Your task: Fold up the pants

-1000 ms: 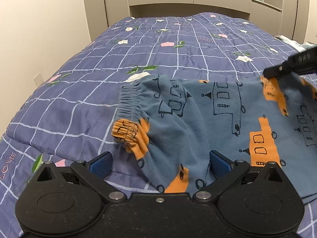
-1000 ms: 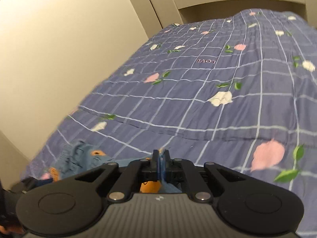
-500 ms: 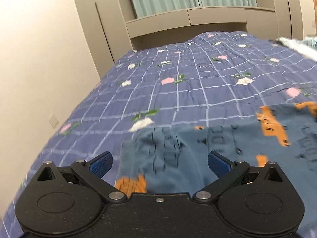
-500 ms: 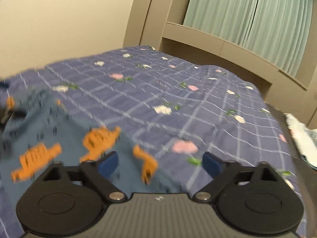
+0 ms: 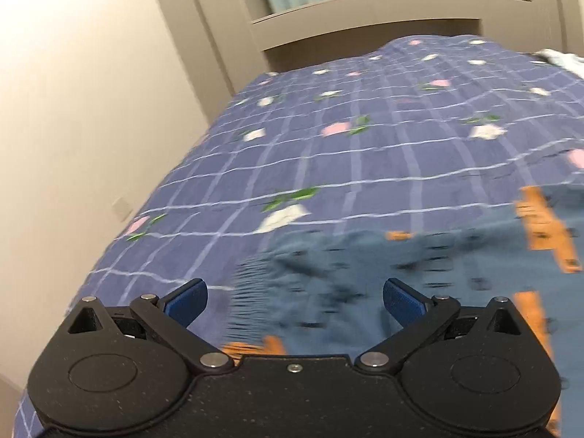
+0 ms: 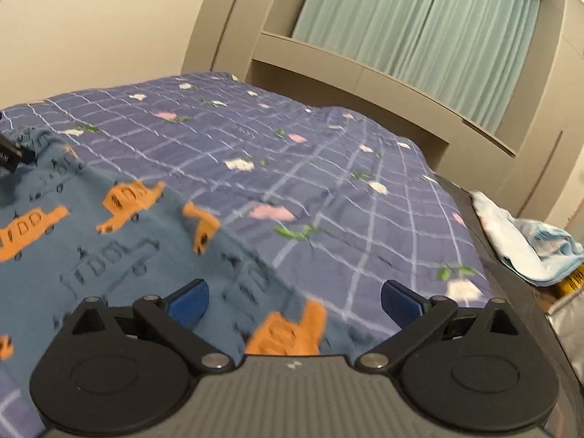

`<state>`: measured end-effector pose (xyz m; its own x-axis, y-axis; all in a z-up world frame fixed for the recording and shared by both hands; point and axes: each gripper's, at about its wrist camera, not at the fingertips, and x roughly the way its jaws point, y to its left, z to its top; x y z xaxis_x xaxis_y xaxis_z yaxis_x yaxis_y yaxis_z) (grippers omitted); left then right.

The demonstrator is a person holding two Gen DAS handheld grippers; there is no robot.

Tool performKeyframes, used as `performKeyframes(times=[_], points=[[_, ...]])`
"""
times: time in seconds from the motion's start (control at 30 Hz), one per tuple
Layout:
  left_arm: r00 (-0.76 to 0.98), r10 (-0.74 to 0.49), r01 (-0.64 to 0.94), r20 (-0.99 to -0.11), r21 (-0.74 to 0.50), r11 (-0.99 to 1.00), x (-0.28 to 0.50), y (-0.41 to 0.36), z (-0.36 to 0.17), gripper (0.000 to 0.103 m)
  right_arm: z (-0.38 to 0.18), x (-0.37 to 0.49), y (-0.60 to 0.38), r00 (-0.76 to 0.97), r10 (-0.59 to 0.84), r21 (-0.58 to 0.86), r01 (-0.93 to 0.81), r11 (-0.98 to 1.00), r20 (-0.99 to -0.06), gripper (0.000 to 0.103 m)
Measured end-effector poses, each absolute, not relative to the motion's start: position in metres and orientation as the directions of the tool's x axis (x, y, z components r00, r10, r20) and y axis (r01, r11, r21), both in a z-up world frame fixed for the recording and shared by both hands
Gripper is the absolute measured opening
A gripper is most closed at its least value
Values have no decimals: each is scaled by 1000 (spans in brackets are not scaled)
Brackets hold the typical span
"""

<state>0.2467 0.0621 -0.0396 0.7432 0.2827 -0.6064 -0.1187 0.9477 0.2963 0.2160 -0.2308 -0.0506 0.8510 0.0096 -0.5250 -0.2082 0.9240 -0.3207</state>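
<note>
Blue pants with orange and black vehicle prints (image 5: 419, 277) lie flat on the purple checked bedspread (image 5: 365, 127). Their gathered waistband is at the left in the left wrist view, just ahead of my left gripper (image 5: 294, 299), which is open and empty above it. In the right wrist view the pants (image 6: 109, 241) spread to the left and their edge lies under my right gripper (image 6: 294, 299), which is open and empty. A bit of the left gripper (image 6: 11, 153) shows at the far left edge there.
The bed's beige headboard (image 6: 365, 73) and green curtains (image 6: 419, 29) are at the back. A cream wall (image 5: 73, 127) runs along the bed's left side. A pale blue bundle of cloth (image 6: 522, 241) lies off the bed's right edge.
My right gripper has opened and let go of the pants, then pulled back and turned right. My left gripper has tilted up and backed off; the pants now lie flat.
</note>
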Motion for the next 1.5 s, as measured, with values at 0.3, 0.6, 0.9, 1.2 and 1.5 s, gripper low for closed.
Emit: performKeyframes(times=[0.3, 0.6, 0.9, 1.2, 1.5], points=[[770, 67, 100, -635, 224, 969, 227, -44, -25, 102, -45, 156, -295, 856, -48, -209, -71, 975, -515, 103], [736, -201, 389, -646, 161, 907, 234, -175, -25, 102, -46, 75, -414, 849, -90, 184, 215, 959, -521, 103], [649, -251, 471, -719, 119, 874, 269, -249, -54, 102, -65, 80, -480, 861, 72, 506, 226, 833, -504, 103], [639, -230, 461, -734, 127, 878, 275, -262, -52, 102, -81, 83, -501, 883, 62, 651, 293, 700, -465, 87], [566, -375, 518, -734, -37, 854, 275, -286, -21, 102, -85, 81, -497, 862, -84, 617, 423, 663, -500, 26]])
